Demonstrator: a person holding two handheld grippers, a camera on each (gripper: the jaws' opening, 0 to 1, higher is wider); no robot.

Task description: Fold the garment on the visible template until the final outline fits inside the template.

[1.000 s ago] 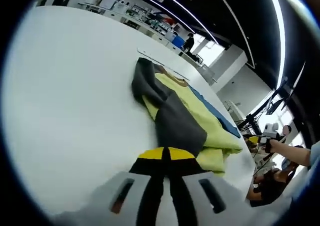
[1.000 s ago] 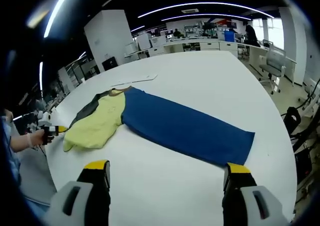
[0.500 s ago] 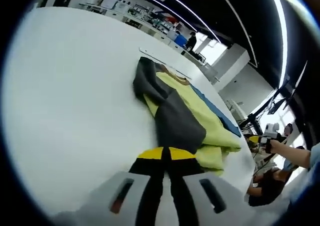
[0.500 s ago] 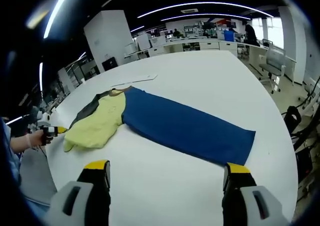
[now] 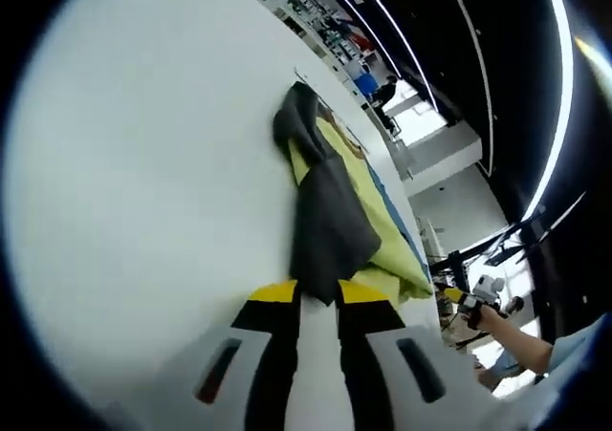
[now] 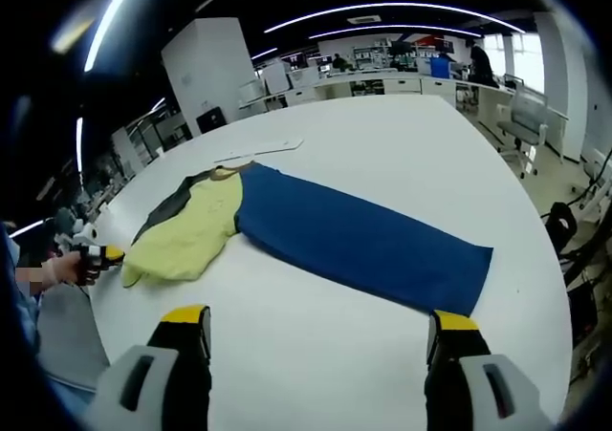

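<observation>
Left gripper view: the left gripper rises from the bottom centre, its yellow-tipped jaws drawn narrow with only a thin gap between them. The near edge of the garment lies right at the jaw tips; whether the tips pinch the cloth cannot be told. From the tips the garment runs toward the upper centre of the frame, a dark grey part lying over yellow-green fabric, with a blue strip along its right edge. It rests on the white table, which occupies the left and centre of the frame. At lower right, a person's hand holds the right gripper, small and well apart from the garment.

Right gripper view: the right gripper stands at the bottom of the frame with its jaws spread wide, nothing between them, just above the bare tabletop. The garment lies across the centre, its long blue portion reaching toward centre right and its yellow-green and grey portion toward centre left. A thin white strip lies on the table just beyond the garment. At the far left edge, a hand holds the left gripper at the garment's yellow end.
</observation>
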